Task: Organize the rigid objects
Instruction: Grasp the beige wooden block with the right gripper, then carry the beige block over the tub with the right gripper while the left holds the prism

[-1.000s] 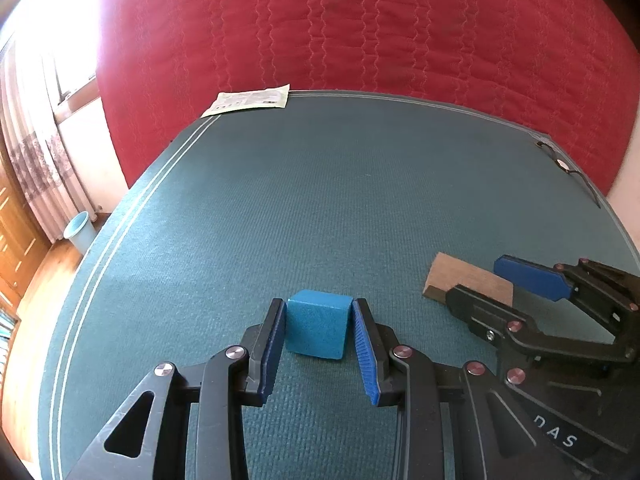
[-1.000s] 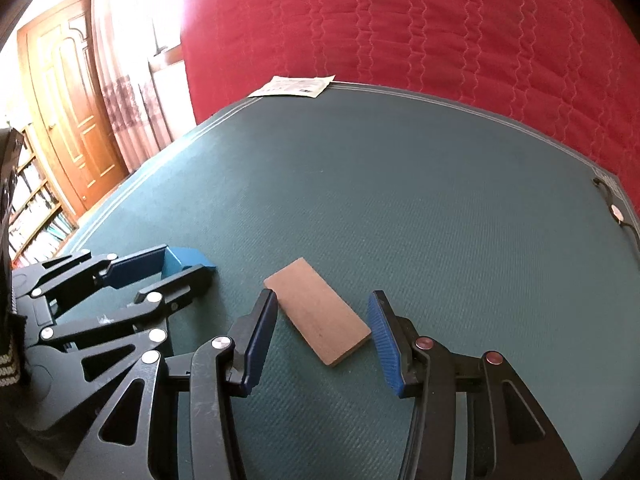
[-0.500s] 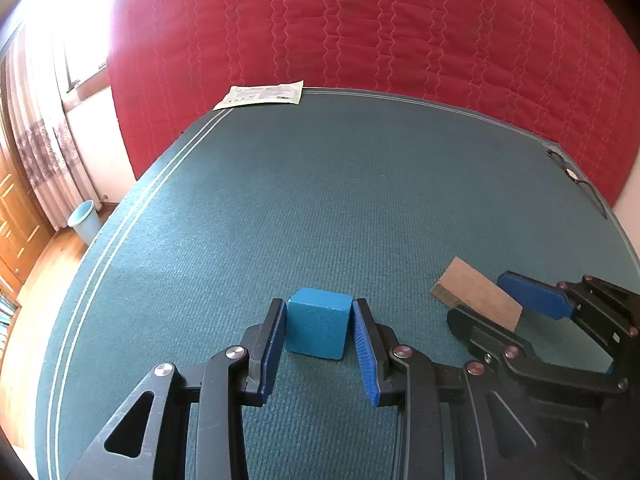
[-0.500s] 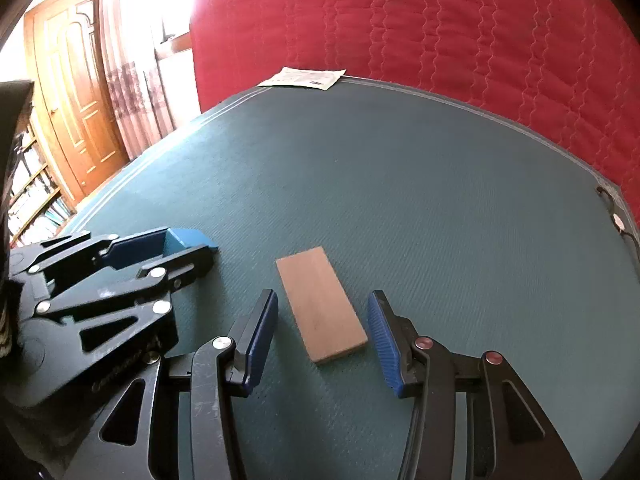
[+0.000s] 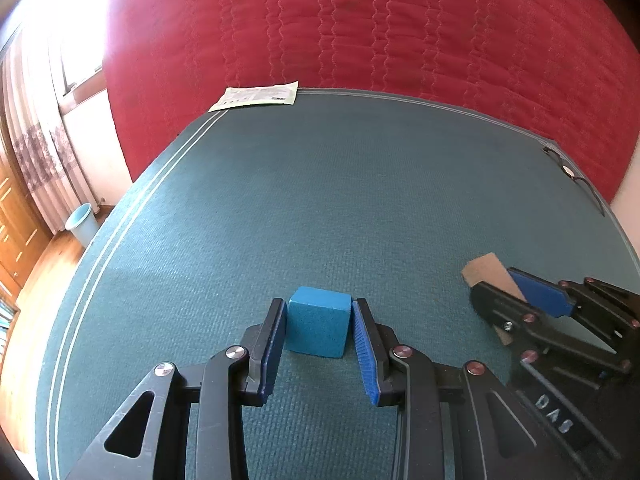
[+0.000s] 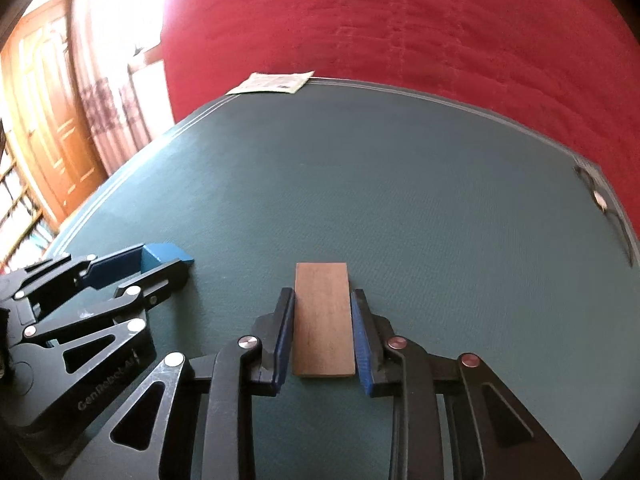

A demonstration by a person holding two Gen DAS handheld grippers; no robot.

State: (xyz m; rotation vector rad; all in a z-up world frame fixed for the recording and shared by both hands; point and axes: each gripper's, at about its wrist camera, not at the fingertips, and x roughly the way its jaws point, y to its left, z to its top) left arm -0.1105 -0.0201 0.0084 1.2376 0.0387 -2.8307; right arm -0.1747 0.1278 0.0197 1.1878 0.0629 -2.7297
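Observation:
A blue cube (image 5: 318, 326) sits on the green table (image 5: 320, 208). My left gripper (image 5: 319, 312) is shut on it, both blue pads touching its sides. A flat brown wooden block (image 6: 323, 318) lies on the table between the fingers of my right gripper (image 6: 323, 300), which is shut on its long sides. In the left wrist view the wooden block (image 5: 486, 270) shows at the right, partly hidden by the right gripper (image 5: 516, 292). In the right wrist view the cube (image 6: 164, 254) shows at the left in the left gripper (image 6: 160, 264).
A white paper sheet (image 5: 258, 96) lies at the table's far left corner. Glasses (image 5: 574, 174) lie at the far right edge. A red quilted cover (image 5: 360, 28) rises behind the table. A light blue bin (image 5: 80, 220) stands on the floor to the left.
My right gripper has turned in line with the wooden block and shut on its long sides. My left gripper has closed fully on the blue cube.

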